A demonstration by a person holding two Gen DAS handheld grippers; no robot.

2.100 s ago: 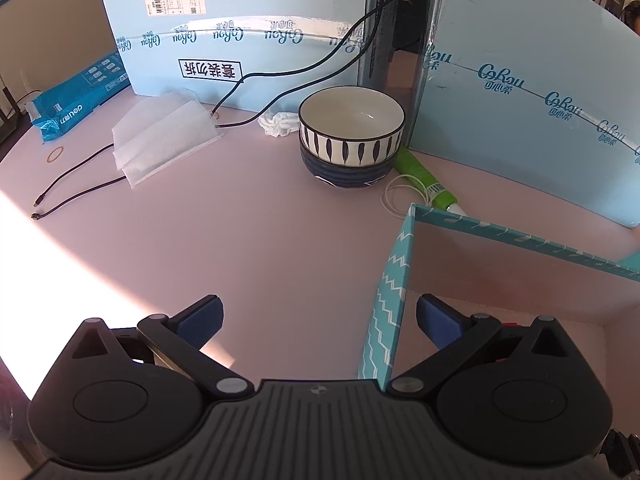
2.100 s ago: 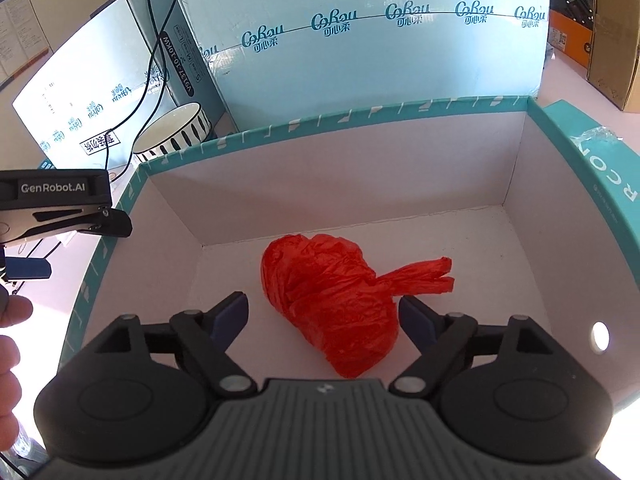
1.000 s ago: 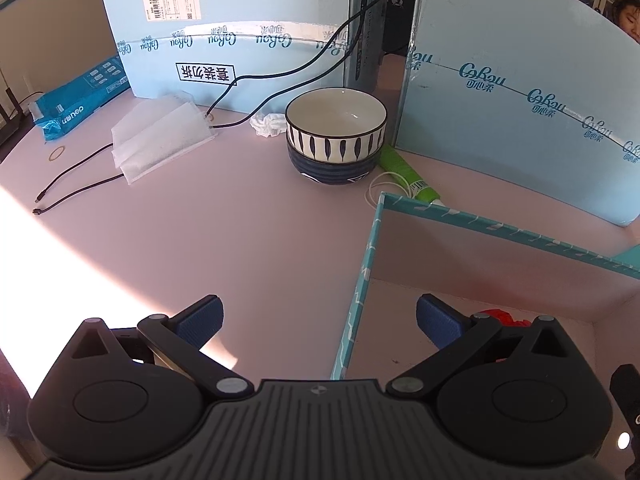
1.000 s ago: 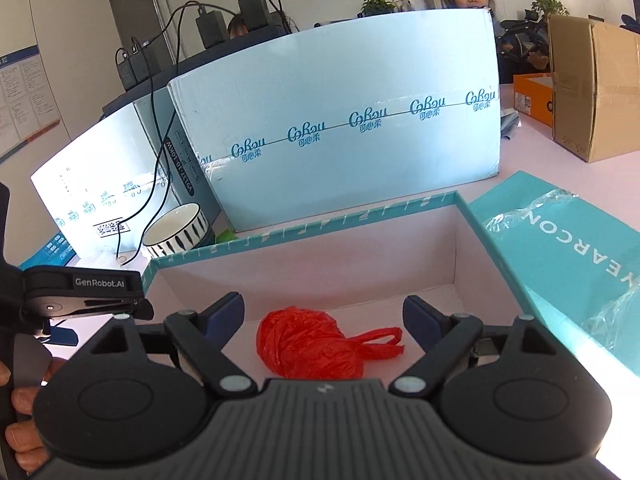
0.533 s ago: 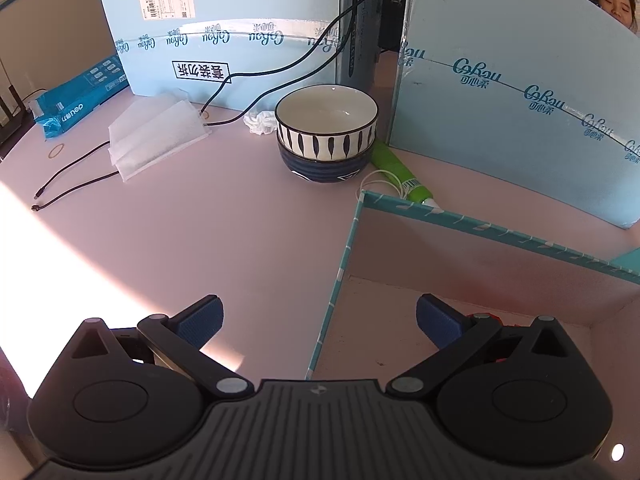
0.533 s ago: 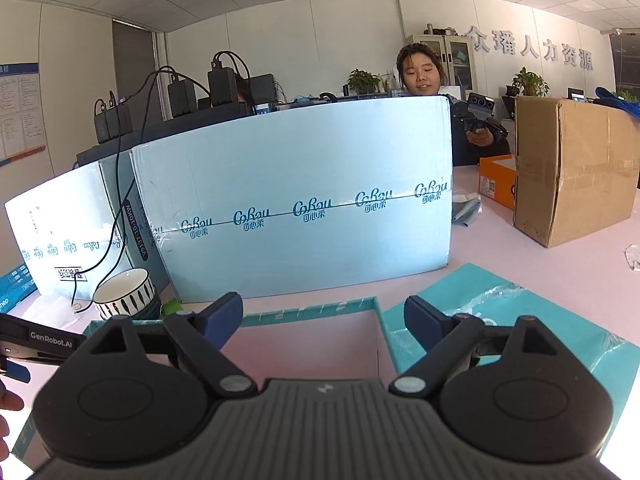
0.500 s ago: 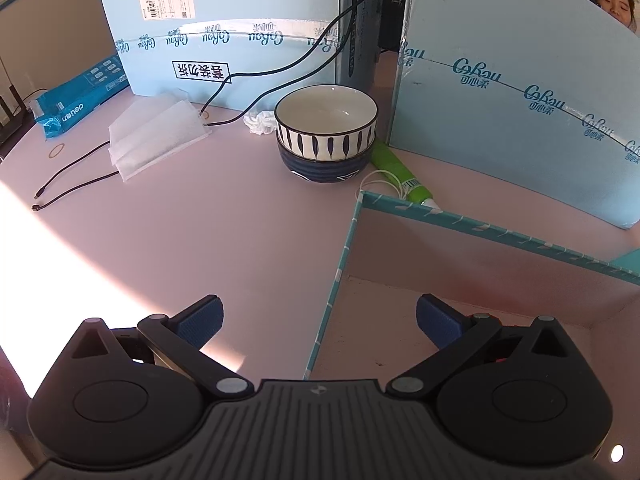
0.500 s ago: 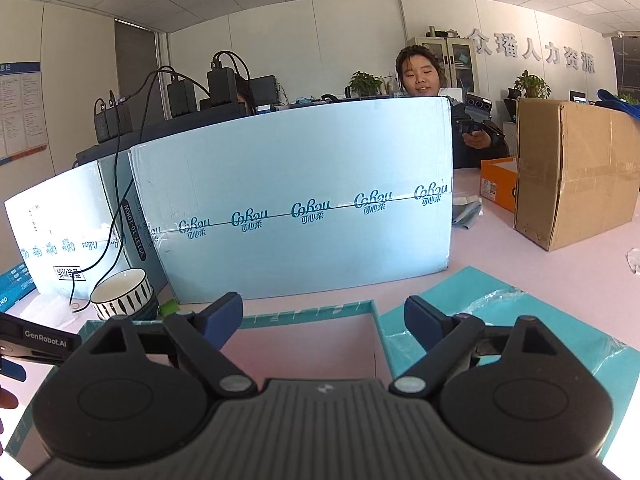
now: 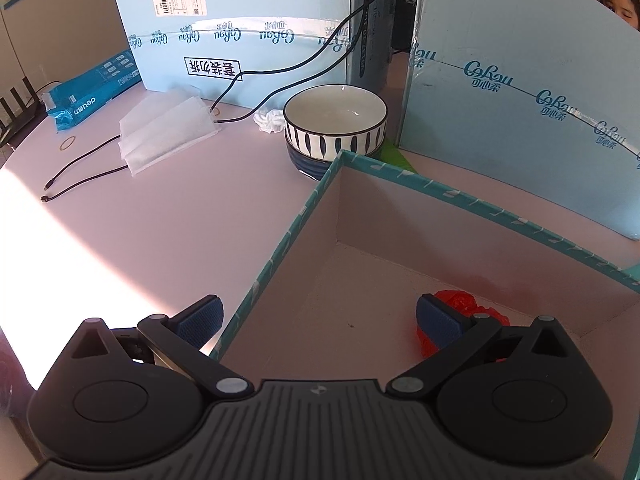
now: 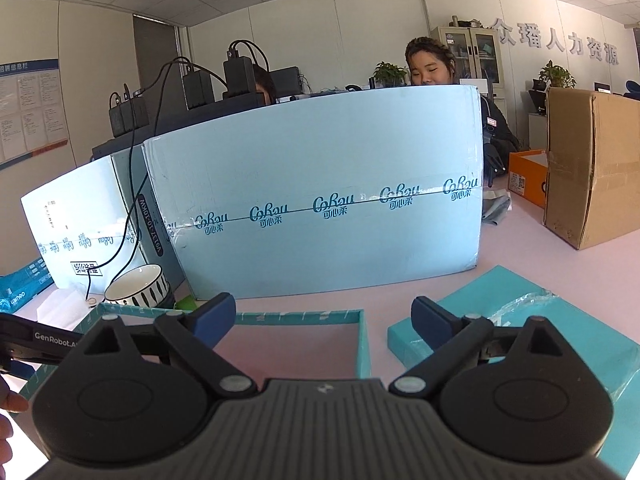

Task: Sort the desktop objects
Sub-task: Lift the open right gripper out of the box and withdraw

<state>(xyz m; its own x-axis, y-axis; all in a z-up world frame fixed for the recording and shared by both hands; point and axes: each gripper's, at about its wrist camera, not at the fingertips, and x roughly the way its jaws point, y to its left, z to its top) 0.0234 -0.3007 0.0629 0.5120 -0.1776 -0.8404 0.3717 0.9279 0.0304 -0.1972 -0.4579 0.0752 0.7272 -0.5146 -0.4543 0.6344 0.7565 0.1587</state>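
Tools both gape empty, so we pick the next item to sort.
Our right tool point(image 10: 323, 318), whose jaws have just been opening with nothing between them, sits above the teal-rimmed cardboard box point(image 9: 280, 248); the crumpled red plastic bag point(image 9: 456, 302) lies inside, beside our wide left tool point(image 9: 316, 316). Ahead on the pink bench point(image 9: 168, 216), the stacked striped ceramic bowls point(image 9: 335, 128) crowd the box corner, black cables point(image 9: 80, 184) trailing nearby.

A glossy glazed ceramic finish is shown by the striped bowl point(image 9: 335, 120). Beside the bowl, matt cardboard is seen in the teal-edged box point(image 9: 280, 248), where crinkled shiny plastic forms the red bag point(image 9: 456, 300).
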